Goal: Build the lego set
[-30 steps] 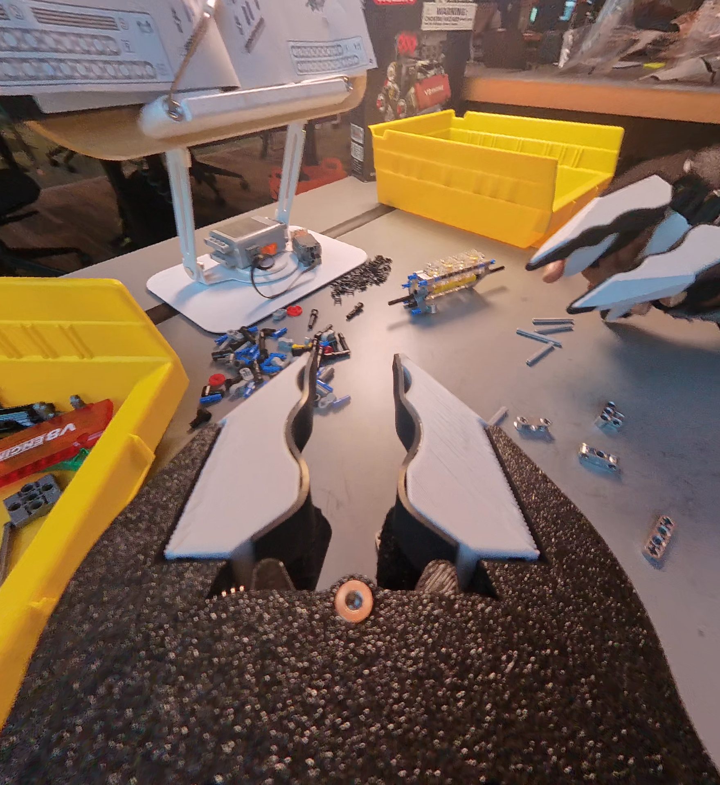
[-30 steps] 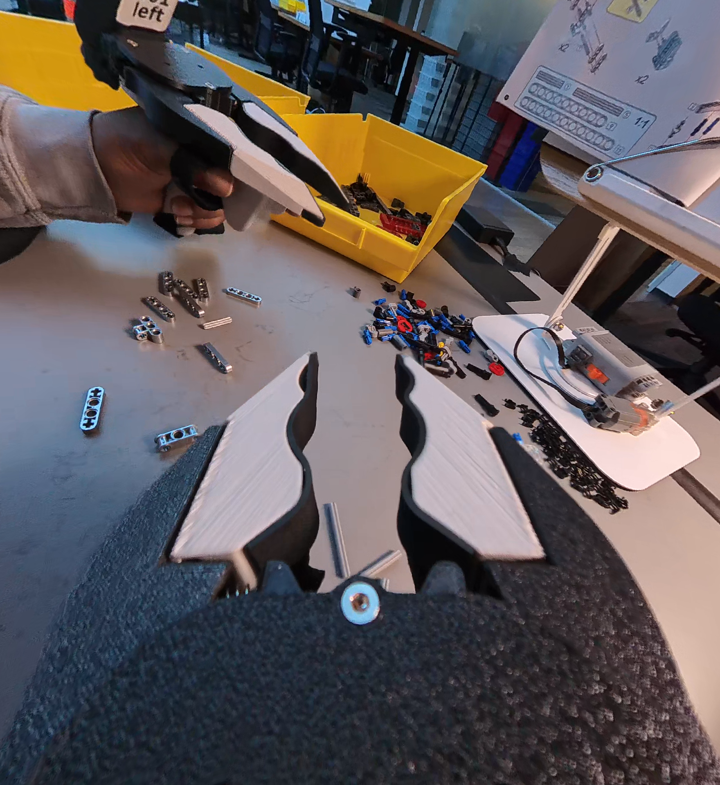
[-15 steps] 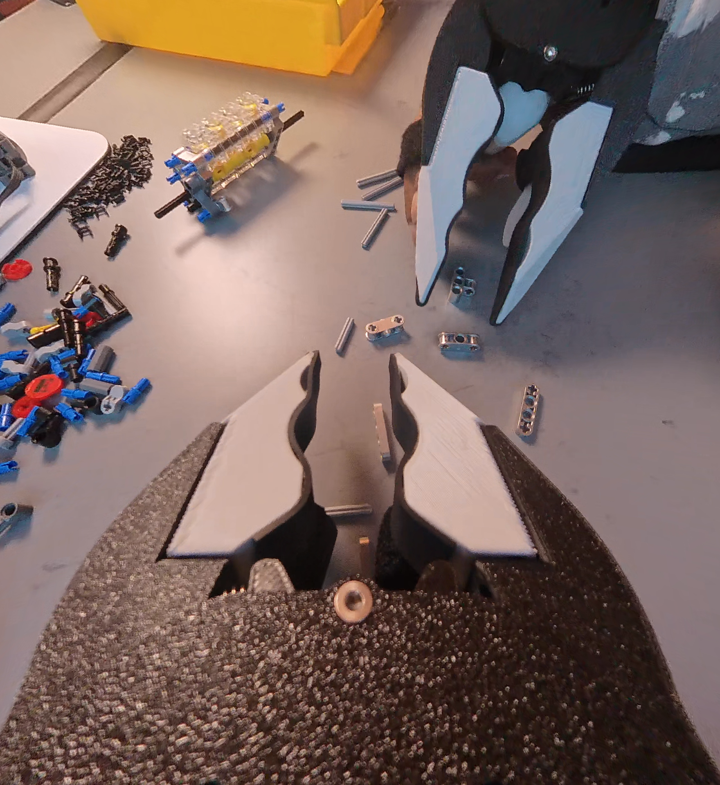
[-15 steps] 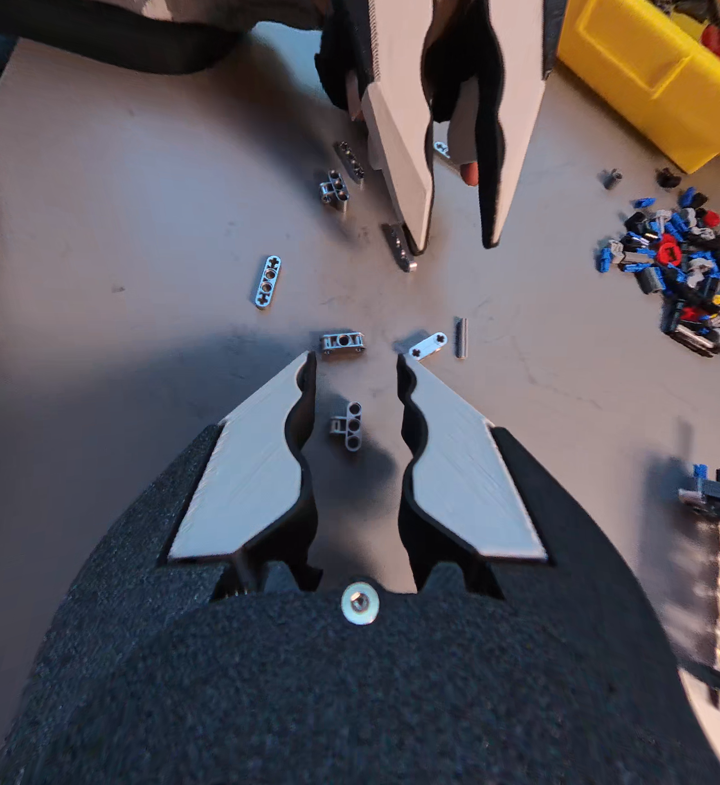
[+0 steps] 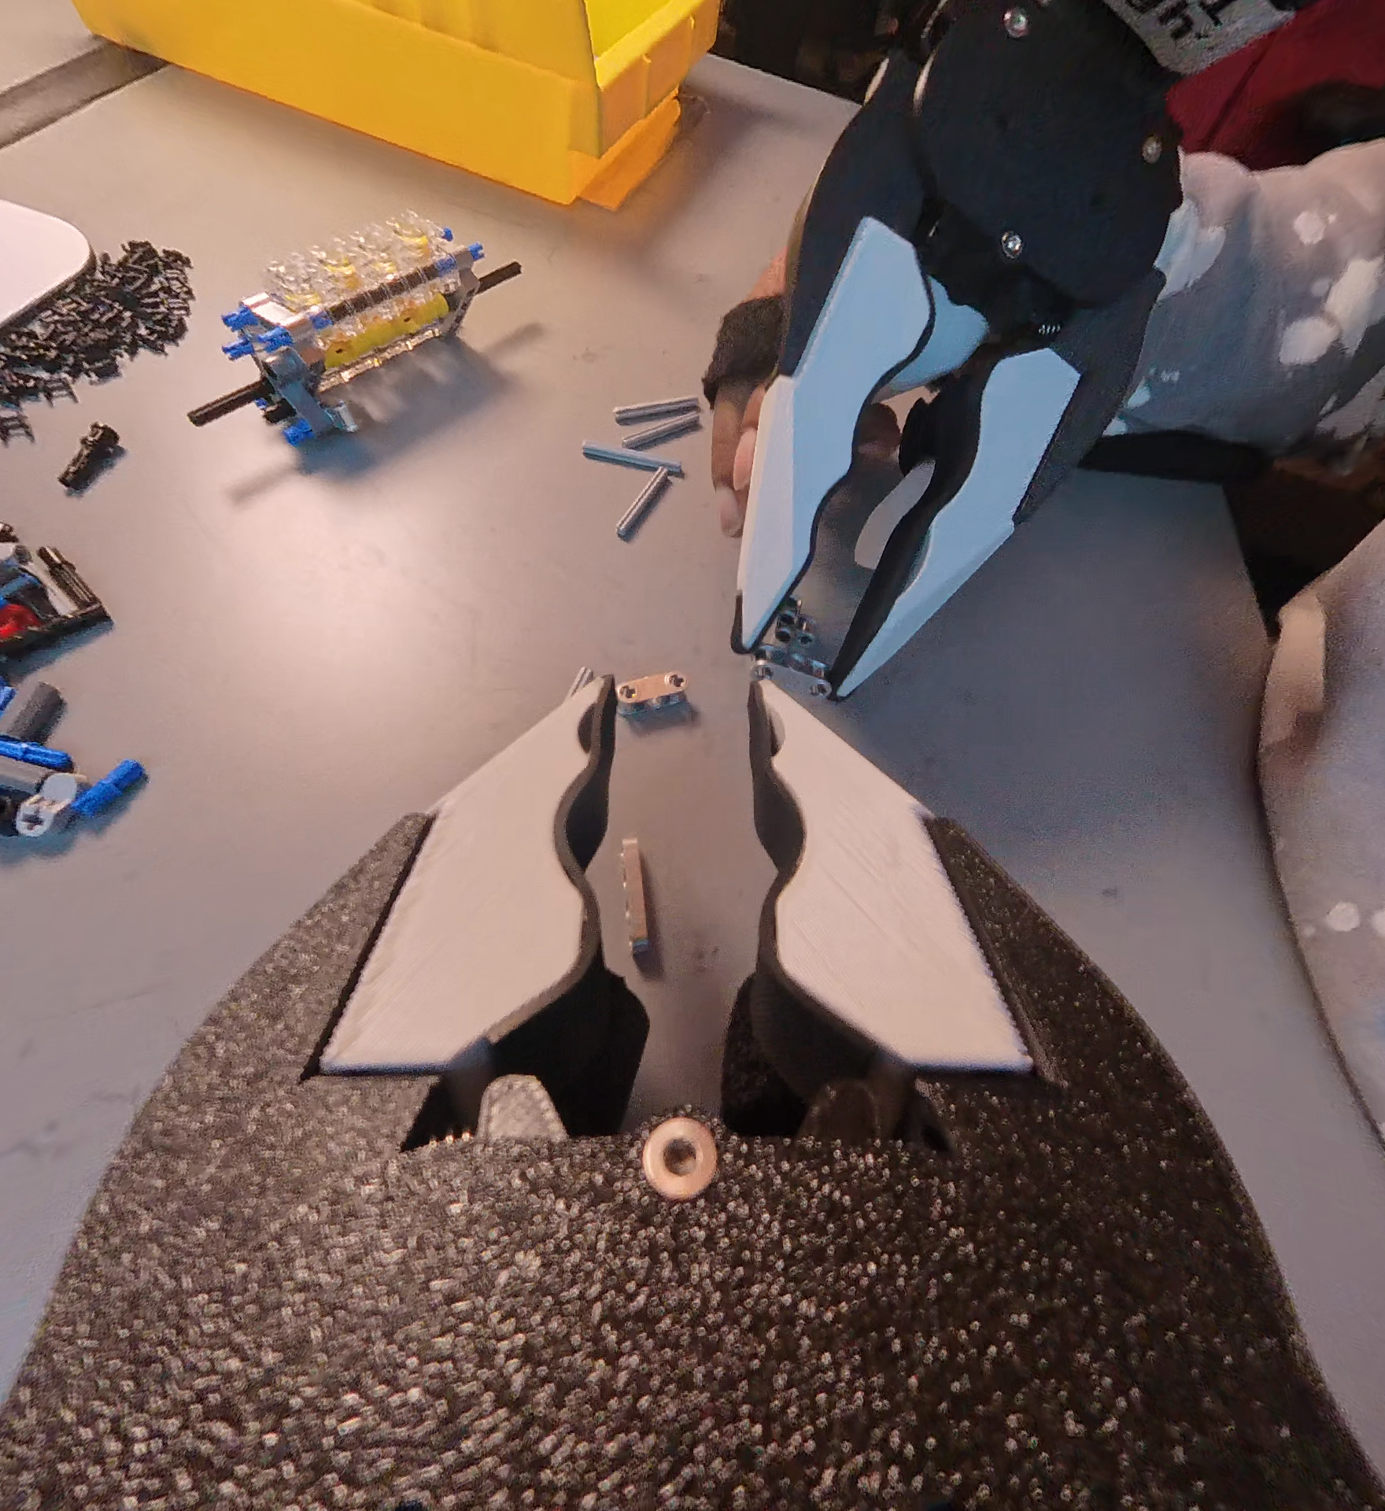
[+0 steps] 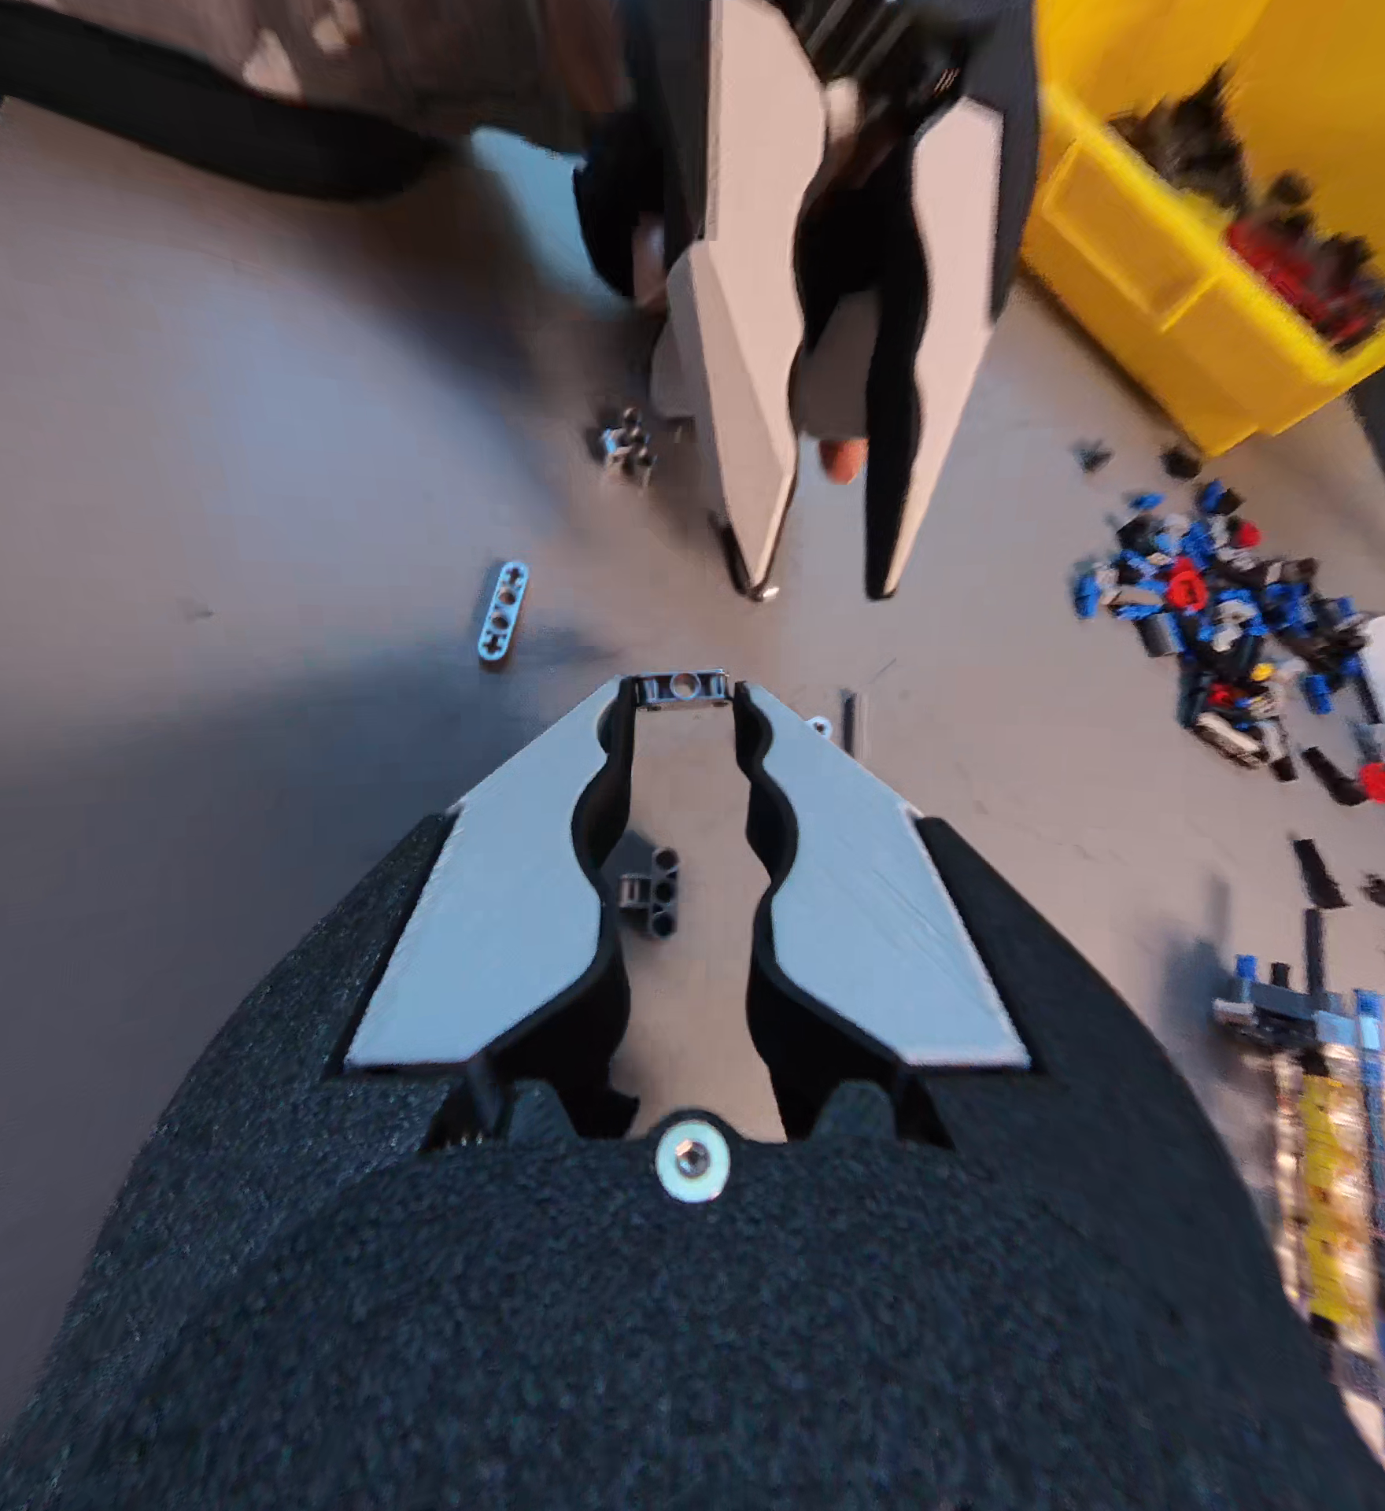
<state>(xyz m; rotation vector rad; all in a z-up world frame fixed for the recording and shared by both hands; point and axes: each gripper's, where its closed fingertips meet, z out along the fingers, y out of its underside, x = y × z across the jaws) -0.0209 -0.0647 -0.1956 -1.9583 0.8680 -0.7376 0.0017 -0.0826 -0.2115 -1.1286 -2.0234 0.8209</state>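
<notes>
While the right hand-held gripper (image 6: 679, 695) pinches a small grey connector piece (image 6: 679, 685) by its ends, low over the table (image 6: 182, 490), the left hand-held gripper (image 5: 681, 695) waits spread just beside that piece, near the engine-block assembly (image 5: 362, 327).

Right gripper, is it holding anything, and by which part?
Yes. The right gripper pinches a small grey connector by its two ends, between the fingertips. The left gripper is open and holds nothing.
</notes>
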